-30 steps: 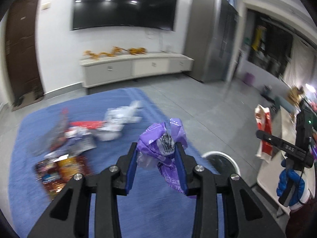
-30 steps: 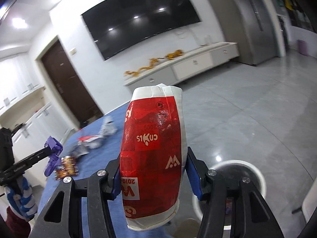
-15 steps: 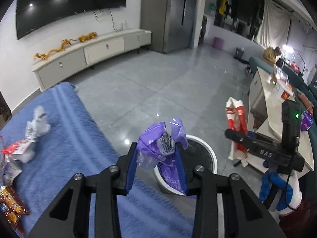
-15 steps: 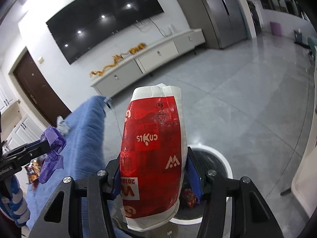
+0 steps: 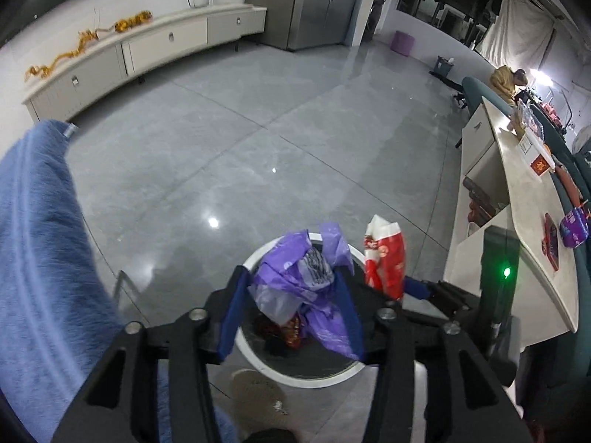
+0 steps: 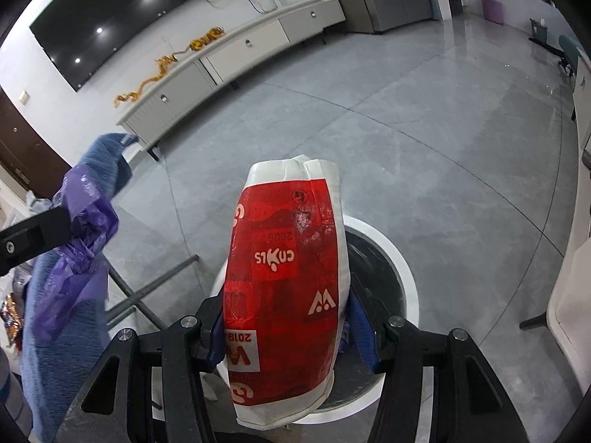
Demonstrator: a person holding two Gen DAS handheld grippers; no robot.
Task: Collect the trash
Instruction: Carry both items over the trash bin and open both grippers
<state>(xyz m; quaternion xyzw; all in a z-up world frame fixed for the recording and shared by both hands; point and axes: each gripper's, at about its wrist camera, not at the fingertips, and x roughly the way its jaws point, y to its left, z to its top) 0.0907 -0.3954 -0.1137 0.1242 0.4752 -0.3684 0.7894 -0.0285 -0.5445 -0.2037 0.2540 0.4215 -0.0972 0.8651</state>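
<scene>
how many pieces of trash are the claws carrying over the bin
2. A crumpled purple plastic bag sits between the left claw fingers, and a red and white paper bag is clamped in the right claw, both above the white-rimmed bin.

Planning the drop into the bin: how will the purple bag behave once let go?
The purple bag is crumpled thin film, so probably floppy and very light. It may drift rather than fall straight. It could cling to a left gripper pad, whose jaws have just been opening.

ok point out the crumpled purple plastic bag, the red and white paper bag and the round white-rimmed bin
crumpled purple plastic bag (image 5: 295,277), left wrist view, its bunched middle
red and white paper bag (image 6: 288,280), right wrist view, its red printed face
round white-rimmed bin (image 5: 258,258), left wrist view, its white rim
</scene>
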